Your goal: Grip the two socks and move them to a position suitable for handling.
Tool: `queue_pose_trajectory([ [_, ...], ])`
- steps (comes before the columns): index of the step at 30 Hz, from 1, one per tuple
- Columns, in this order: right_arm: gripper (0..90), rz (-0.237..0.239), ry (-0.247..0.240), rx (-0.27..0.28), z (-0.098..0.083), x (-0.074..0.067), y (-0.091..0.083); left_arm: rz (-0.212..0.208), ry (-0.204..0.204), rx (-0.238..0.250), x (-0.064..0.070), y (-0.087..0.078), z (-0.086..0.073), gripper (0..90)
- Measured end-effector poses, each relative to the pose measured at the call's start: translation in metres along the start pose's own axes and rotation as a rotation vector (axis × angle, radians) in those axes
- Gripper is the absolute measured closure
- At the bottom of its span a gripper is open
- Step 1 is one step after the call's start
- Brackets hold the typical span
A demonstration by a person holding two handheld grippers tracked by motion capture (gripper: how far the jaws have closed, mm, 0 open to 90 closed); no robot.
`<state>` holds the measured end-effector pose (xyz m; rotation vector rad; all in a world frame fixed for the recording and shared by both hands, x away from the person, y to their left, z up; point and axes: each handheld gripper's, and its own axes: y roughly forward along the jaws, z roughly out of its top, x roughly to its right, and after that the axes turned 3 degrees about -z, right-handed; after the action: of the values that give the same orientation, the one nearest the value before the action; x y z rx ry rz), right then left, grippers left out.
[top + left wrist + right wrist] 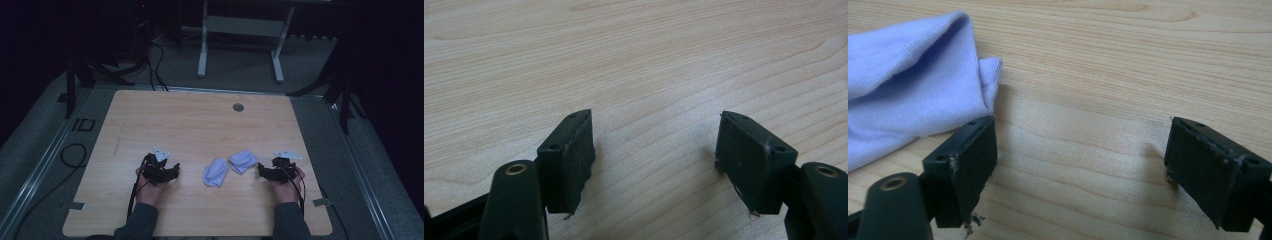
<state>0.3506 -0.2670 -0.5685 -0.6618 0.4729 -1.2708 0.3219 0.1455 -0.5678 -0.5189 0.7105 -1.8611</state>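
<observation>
Two pale lavender knit cloths (215, 172) (243, 161), each folded into a soft bundle, lie touching near the table's (200, 125) front edge. The right gripper (264, 172) rests just beside the nearer cloth (908, 80), jaws apart. The left gripper (172, 172) sits apart from them, jaws wide over bare wood.

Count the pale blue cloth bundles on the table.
2. One bundle lies near the table's middle front; the other bundle lies just to its right, close to the right gripper. Whether they touch is unclear.
</observation>
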Motion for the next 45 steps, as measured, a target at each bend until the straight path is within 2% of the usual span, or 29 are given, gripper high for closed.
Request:
queue_pose_trajectory([
  [1,21.6,-0.002,0.002,-0.003,0.000,0.000,-0.001,0.000,0.000,0.000,0.000,0.000,0.000,31.6],
  [2,32.5,-0.010,0.007,-0.005,0.000,0.000,-0.004,0.000,0.000,0.000,0.000,0.000,0.000,31.6],
  [3,32.5,-0.010,0.007,-0.005,0.000,0.000,-0.004,0.000,0.000,0.000,0.000,0.000,0.000,31.6],
  [6,47.9,-0.004,0.030,-0.023,0.001,0.003,-0.013,0.000,0.002,-0.001,0.000,0.000,0.000,31.6],
  [8,50.2,-0.003,0.021,-0.026,0.001,0.003,-0.015,0.000,0.002,-0.001,0.000,0.000,0.000,31.6],
  [11,54.9,-0.012,-0.009,-0.025,0.002,0.002,-0.019,0.000,0.002,-0.001,0.000,0.000,0.000,31.6],
  [12,61.0,0.003,-0.048,-0.034,0.003,-0.002,-0.023,0.001,0.002,-0.001,0.000,0.000,0.000,31.6],
  [15,65.9,0.012,-0.109,-0.028,0.005,-0.010,-0.028,0.001,0.002,-0.001,0.000,0.000,0.000,31.7],
  [16,65.9,0.012,-0.109,-0.028,0.005,-0.010,-0.028,0.001,0.002,-0.001,0.000,0.000,0.000,31.7],
  [18,73.5,0.037,-0.138,-0.024,0.008,-0.016,-0.033,-0.002,0.003,-0.001,0.000,-0.001,-0.001,31.8],
  [22,80.0,0.074,-0.176,-0.008,0.013,-0.022,-0.041,-0.004,0.005,-0.001,0.000,-0.001,-0.001,31.9],
  [23,83.0,0.107,-0.188,0.000,0.017,-0.027,-0.045,-0.005,0.008,-0.002,0.000,-0.002,-0.002,32.1],
  [24,83.0,0.107,-0.188,0.000,0.017,-0.027,-0.045,-0.005,0.008,-0.002,0.000,-0.002,-0.002,32.2],
  [25,84.7,0.134,-0.212,0.003,0.020,-0.035,-0.048,-0.006,0.009,-0.002,0.000,-0.002,-0.002,32.2],
  [26,84.7,0.134,-0.212,0.003,0.020,-0.035,-0.048,-0.006,0.009,-0.002,0.000,-0.002,-0.002,32.3],
  [27,84.8,0.171,-0.232,0.003,0.022,-0.045,-0.049,-0.006,0.009,0.000,0.000,-0.002,-0.002,32.6],
  [28,84.8,0.171,-0.232,0.003,0.022,-0.045,-0.049,-0.006,0.009,0.000,0.000,-0.002,-0.002,32.9],
  [29,84.8,0.207,-0.266,-0.001,0.025,-0.058,-0.049,-0.006,0.008,0.000,0.000,-0.002,-0.002,33.1],
  [30,84.8,0.207,-0.266,-0.001,0.025,-0.058,-0.049,-0.006,0.008,0.000,0.000,-0.002,-0.002,33.3],
  [31,84.8,0.233,-0.296,-0.004,0.027,-0.070,-0.047,-0.006,0.008,-0.001,0.000,-0.002,-0.002,33.7],
  [32,84.8,0.233,-0.296,-0.004,0.027,-0.070,-0.047,-0.006,0.008,-0.001,0.000,-0.002,-0.002,34.5],
  [33,84.7,0.257,-0.322,-0.011,0.028,-0.081,-0.044,-0.008,0.008,-0.003,0.001,-0.003,-0.001,35.2],
  [34,84.7,0.257,-0.322,-0.011,0.028,-0.081,-0.044,-0.008,0.008,-0.003,0.001,-0.003,-0.001,35.9],
  [35,84.5,0.273,-0.346,-0.017,0.030,-0.092,-0.041,-0.011,0.012,-0.004,0.001,-0.003,-0.001,36.6],
  [38,83.9,0.286,-0.372,-0.022,0.031,-0.103,-0.039,-0.015,0.017,-0.005,0.001,-0.003,-0.001,39.8],
  [39,83.3,0.302,-0.388,-0.023,0.033,-0.112,-0.037,-0.017,0.015,-0.005,0.001,-0.004,-0.001,40.8],
  [40,83.3,0.302,-0.388,-0.023,0.033,-0.112,-0.037,-0.017,0.015,-0.005,0.001,-0.004,-0.001,41.7],
  [41,82.8,0.314,-0.402,-0.027,0.035,-0.122,-0.034,-0.017,0.017,-0.004,0.002,-0.004,-0.001,42.4],
  [45,82.6,0.318,-0.416,-0.053,0.036,-0.133,-0.023,-0.023,0.022,-0.011,0.002,-0.005,-0.001,44.6],
])
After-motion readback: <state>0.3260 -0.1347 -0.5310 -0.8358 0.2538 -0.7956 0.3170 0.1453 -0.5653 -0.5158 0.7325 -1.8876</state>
